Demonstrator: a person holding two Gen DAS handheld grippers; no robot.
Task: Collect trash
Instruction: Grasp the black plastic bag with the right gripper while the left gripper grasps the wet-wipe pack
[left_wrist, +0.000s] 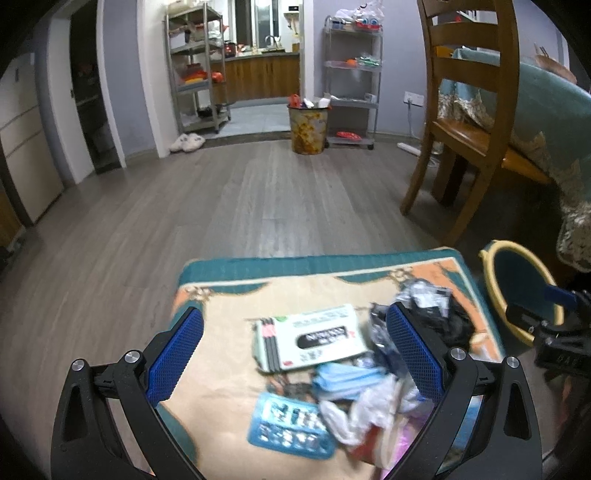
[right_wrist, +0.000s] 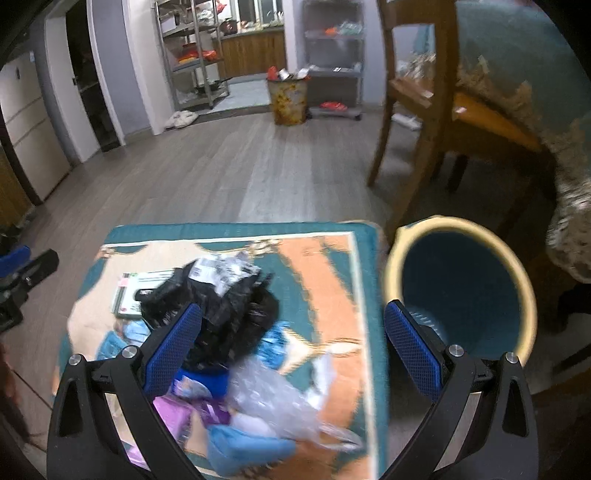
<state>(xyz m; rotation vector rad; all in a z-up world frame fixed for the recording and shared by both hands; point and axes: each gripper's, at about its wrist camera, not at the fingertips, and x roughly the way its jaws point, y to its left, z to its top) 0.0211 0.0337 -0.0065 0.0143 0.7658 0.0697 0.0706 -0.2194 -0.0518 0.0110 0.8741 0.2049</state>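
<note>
Two open jaws above trash pile (left_wrist: 332, 373)

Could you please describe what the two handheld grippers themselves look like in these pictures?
Both look alike. The left gripper and right gripper each have black angular arms with silver round bolts, and two flat fingers faced with blue textured pads. No cables or sleeves show.

It was a home's dining area: a wooden chair (left_wrist: 469, 110) stood at a cloth-covered table (left_wrist: 554, 122), slippers (left_wrist: 187, 142) by the kitchen doorway.
</note>
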